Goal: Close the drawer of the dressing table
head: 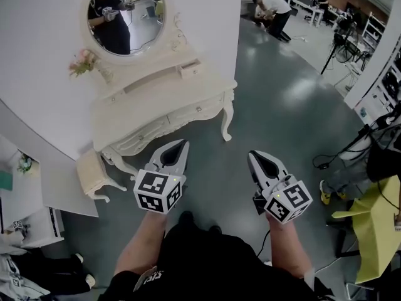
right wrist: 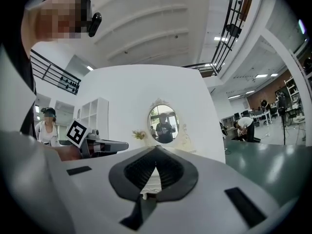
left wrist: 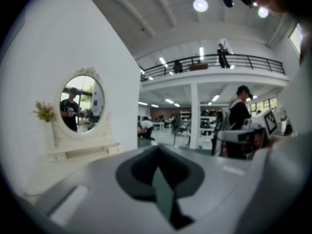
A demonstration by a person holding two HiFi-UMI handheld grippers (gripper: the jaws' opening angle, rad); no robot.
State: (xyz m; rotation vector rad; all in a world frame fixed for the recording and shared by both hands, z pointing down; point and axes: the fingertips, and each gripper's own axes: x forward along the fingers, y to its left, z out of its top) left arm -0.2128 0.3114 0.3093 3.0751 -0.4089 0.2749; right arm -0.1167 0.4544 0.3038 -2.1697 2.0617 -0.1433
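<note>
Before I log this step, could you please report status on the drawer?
Left tongs and right tongs shut, empty. Small upper drawer of dressing table pulled out, untouched. Stool off to the side.

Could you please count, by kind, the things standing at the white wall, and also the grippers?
Dressing table: 1
Round mirror: 1
Stool: 1
Flower bunch: 1
Grippers: 2, the left gripper and the right gripper
Total: 6

Satin cream-painted dressing table (head: 161,98) stands on smooth, faintly glossy floor (head: 282,118).
</note>
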